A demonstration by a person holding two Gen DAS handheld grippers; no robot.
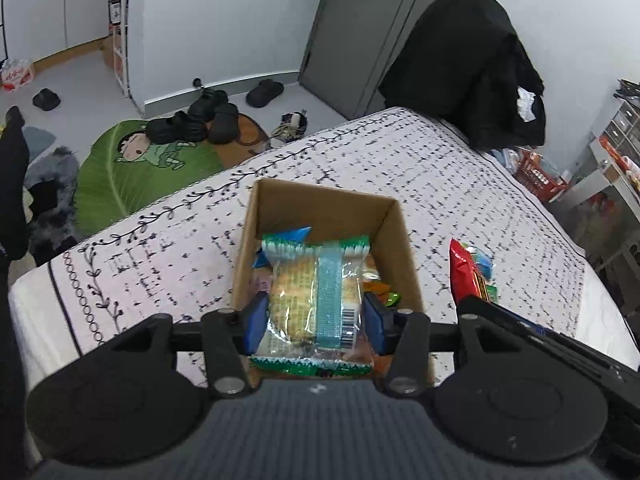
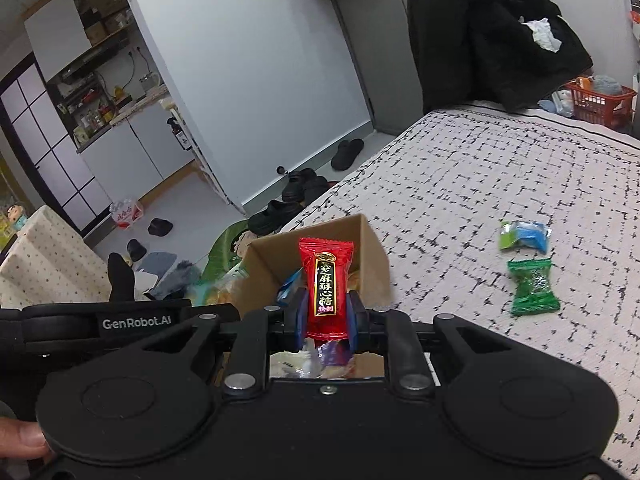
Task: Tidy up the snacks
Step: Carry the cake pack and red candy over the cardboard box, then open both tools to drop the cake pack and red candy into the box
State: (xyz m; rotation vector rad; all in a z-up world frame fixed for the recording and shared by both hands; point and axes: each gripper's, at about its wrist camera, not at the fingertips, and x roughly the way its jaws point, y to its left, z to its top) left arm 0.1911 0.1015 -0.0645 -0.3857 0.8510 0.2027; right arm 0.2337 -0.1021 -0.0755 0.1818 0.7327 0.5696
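Box (image 1: 328, 216) sits open on the bed (image 1: 440, 168), snacks inside. Left gripper (image 1: 316, 320) jaws pinch a cracker pack (image 1: 296, 292) over it. Right gripper (image 2: 326, 320) jaws pinch a red candy (image 2: 326, 280) upright above the box; two sweets (image 2: 532, 286) lie at 3 o'clock.

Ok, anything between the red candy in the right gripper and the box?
Nothing visible. The red candy hangs over the open cardboard box, flaps clear; only loose snacks lie inside beneath it.

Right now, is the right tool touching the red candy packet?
Touching. The right wrist view shows the right tool with both blue pads pressed against the sides of the red candy packet, holding it upright above the cardboard box.
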